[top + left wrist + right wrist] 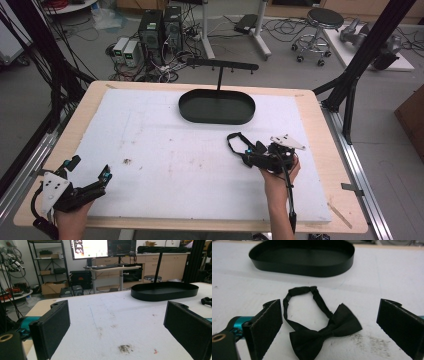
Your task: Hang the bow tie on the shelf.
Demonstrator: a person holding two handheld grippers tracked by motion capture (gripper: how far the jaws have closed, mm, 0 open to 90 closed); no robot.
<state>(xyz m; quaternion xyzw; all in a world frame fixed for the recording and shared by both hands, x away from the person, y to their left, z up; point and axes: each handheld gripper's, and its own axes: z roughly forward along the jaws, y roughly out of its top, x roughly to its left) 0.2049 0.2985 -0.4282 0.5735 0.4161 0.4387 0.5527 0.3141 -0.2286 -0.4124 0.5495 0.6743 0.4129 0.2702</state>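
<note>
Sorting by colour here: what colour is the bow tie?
Black, plain with no pattern. The bow tie shows best in the right gripper view, lying between the open jaws.

R gripper (251,156) at black strap (233,142) on white mat (165,160); L gripper (90,176) near-left, jaws apart; black tray (217,106) far-center.

Black bow tie (325,331) flat on white mat, strap looped toward oval tray (302,257).
</note>
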